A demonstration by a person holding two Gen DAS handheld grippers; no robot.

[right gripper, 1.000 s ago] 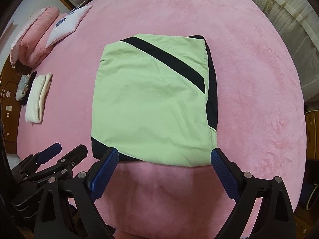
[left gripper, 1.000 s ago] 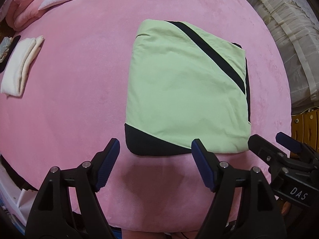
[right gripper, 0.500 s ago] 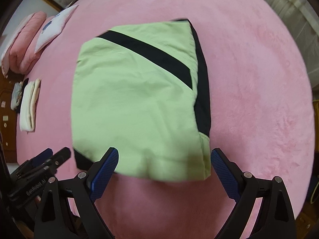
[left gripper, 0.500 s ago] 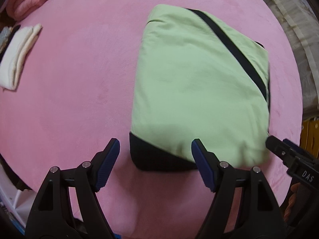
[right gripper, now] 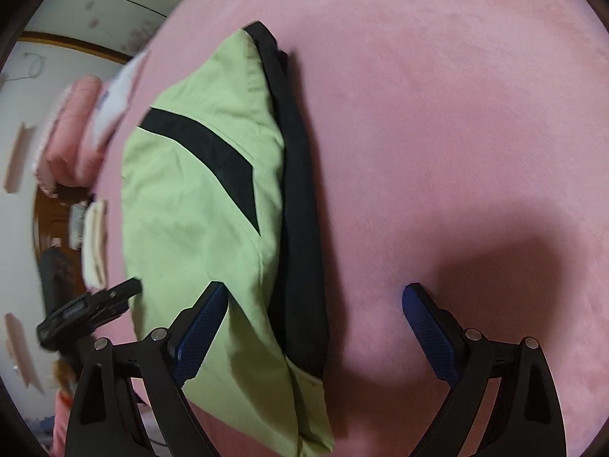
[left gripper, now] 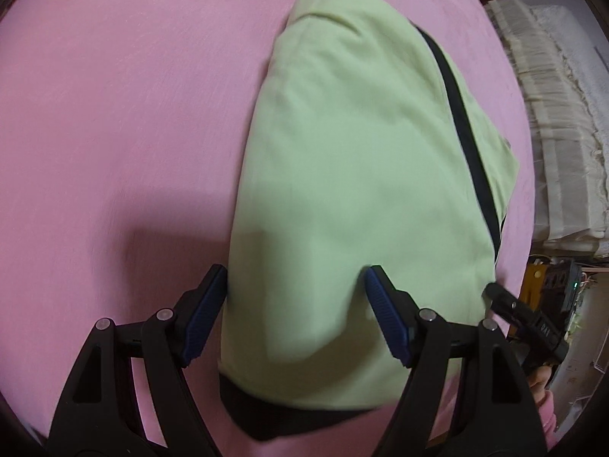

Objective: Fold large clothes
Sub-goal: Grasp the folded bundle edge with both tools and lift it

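A folded light-green garment with black trim (left gripper: 354, 175) lies on the pink bed cover; it also shows in the right wrist view (right gripper: 205, 228). My left gripper (left gripper: 293, 312) is open, low over the garment's near left corner, with the near edge between its blue pads. My right gripper (right gripper: 316, 327) is open over the garment's near right edge, its left pad (right gripper: 198, 327) above the green cloth and its right pad (right gripper: 430, 331) over bare cover. Each gripper's tip shows in the other view, the right gripper (left gripper: 506, 301) and the left gripper (right gripper: 118, 293).
The pink bed cover (left gripper: 114, 114) spreads all around the garment. Folded pink bedding and a white pillow (right gripper: 87, 129) and a folded cream cloth (right gripper: 95, 243) lie at the far left. Cream curtains (left gripper: 563, 122) hang beyond the right bed edge.
Both grippers have dropped and moved forward onto the garment's near edge, left at the left corner, right at the right edge. The right view has swung rightward. Both stay open.
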